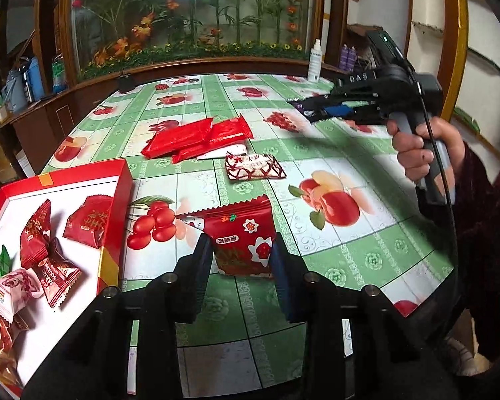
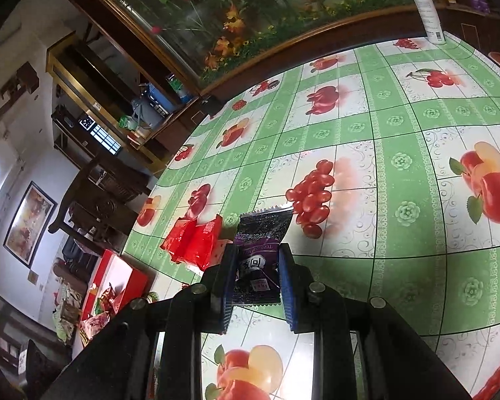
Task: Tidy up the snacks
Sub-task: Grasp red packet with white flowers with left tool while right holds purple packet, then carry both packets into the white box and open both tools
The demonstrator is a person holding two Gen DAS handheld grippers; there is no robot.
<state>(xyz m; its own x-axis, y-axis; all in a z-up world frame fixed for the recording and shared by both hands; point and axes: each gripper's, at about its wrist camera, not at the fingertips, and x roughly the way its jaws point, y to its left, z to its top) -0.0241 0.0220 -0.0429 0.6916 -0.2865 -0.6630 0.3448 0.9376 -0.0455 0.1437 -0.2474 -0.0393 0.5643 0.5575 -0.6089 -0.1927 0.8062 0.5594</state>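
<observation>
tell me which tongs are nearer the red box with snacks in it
Left. The left tongs sit just right of the red box; the right tongs are held far across the table.

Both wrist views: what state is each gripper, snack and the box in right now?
Left gripper: shut on red flowered packet.
Right gripper: shut on purple packet.
Red box: open, partly filled with snacks.
Red wrappers: piled loose on table.
Red-and-white packet: flat on table.

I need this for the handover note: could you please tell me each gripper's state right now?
Left gripper: shut on the red snack packet.
Right gripper: shut on the dark purple packet.
</observation>
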